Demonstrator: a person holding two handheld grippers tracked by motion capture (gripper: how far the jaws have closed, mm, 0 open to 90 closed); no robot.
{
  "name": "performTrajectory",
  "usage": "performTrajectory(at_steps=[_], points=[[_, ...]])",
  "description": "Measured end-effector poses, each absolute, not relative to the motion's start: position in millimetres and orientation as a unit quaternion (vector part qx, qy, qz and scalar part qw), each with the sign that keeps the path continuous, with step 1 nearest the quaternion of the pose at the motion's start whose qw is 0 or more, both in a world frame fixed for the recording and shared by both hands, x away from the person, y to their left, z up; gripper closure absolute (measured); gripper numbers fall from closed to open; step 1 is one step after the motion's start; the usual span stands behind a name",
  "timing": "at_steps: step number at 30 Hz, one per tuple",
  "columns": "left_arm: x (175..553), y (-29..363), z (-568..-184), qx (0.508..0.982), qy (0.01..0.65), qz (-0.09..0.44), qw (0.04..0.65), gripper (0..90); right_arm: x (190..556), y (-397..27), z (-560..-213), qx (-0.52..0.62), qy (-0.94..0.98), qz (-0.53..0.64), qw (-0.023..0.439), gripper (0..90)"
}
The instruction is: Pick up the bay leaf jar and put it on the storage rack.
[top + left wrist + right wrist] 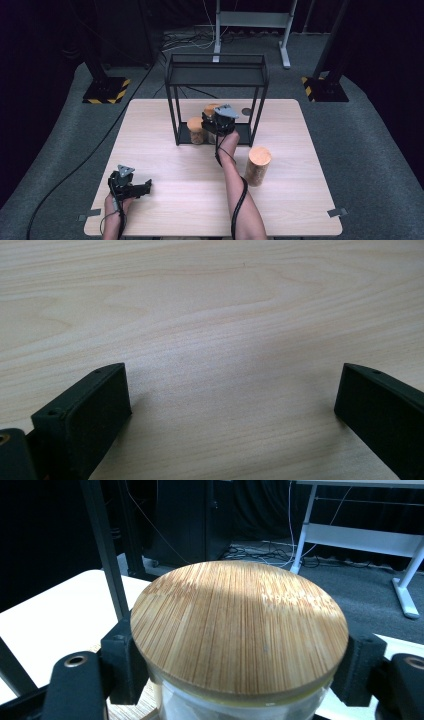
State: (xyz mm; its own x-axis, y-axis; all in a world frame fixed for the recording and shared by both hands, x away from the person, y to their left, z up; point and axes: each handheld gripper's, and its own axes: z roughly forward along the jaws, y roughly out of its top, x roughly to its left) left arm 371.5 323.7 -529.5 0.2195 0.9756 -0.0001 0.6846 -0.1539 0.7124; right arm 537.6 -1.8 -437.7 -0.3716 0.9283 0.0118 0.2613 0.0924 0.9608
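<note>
A glass jar with a bamboo lid is clamped between the jaws of the right gripper on the lower level of the black wire shelf, at twelve o'clock on the wooden table. A second lidded jar is seen at its nine o'clock, a third at its four o'clock outside the shelf. The left gripper is held at seven o'clock, its jaws wide apart over bare wood

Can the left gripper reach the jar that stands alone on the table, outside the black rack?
Probably yes. The left gripper is open and holds nothing, and bare table lies between it and the lone jar. But the person's right forearm crosses that path, so the left gripper would have to go over or around it.
</note>
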Motion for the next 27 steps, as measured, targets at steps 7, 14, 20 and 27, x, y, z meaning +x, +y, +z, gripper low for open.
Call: performTrajectory(at_steps=[7, 14, 20, 27], points=[[371.6, 323.8, -529.5, 0.720, 0.577, 0.240, 0.302, 0.7, 538.9, -2.0, -436.6, 0.455, 0.663, 0.497, 0.327, 23.6], [371.6, 323.9, -529.5, 0.720, 0.577, 0.240, 0.302, 0.7, 540.6, -3.0, -435.0, 0.464, 0.668, 0.490, 0.313, 17.8], [371.5, 323.8, -529.5, 0.720, 0.577, 0.241, 0.302, 0.7, 540.1, -1.6, -432.1, 0.480, 0.684, 0.474, 0.277, 13.3], [371.5, 323.7, -529.5, 0.720, 0.576, 0.241, 0.301, 0.7, 538.9, -3.3, -428.3, 0.503, 0.698, 0.454, 0.232, 5.3]])
